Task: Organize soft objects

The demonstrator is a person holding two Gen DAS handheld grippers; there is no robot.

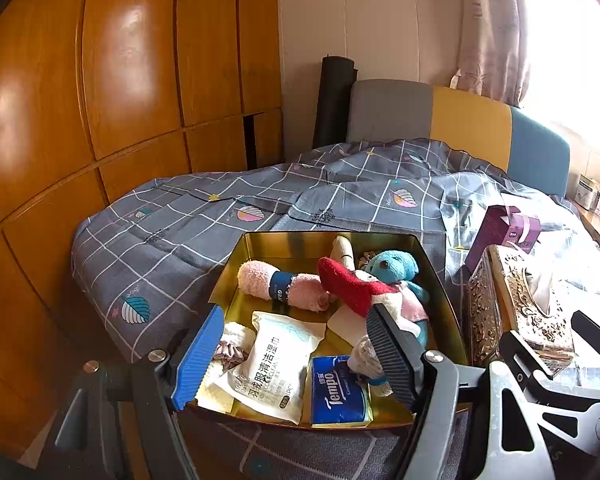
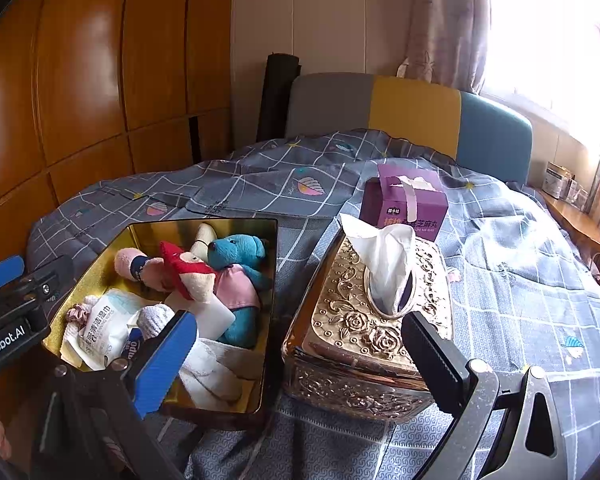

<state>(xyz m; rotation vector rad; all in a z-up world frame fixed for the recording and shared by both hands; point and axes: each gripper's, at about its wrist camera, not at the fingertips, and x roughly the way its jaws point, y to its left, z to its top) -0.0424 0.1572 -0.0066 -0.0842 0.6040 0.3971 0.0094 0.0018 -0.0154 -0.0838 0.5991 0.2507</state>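
Observation:
A gold tin (image 1: 432, 276) sits on the bed, packed with soft things: a blue teddy bear (image 1: 392, 266), a red plush piece (image 1: 348, 284), a pink rolled towel (image 1: 260, 278), a white wipes pack (image 1: 276, 364), a blue Tempo tissue pack (image 1: 338, 390) and a pink scrunchie (image 1: 230, 352). My left gripper (image 1: 296, 314) hangs open over the tin's near end, holding nothing. In the right wrist view the tin (image 2: 270, 300) lies left of an ornate gold tissue box (image 2: 360, 328). My right gripper (image 2: 298, 320) stands open and unloaded, straddling the gap between them.
A purple carton (image 2: 404, 204) stands behind the tissue box on the grey checked quilt (image 2: 520, 280). A wooden wardrobe (image 1: 100, 100) lines the left side. The padded headboard (image 2: 412, 116) and a bright curtained window lie beyond. A wooden ledge (image 2: 580, 224) runs along the right.

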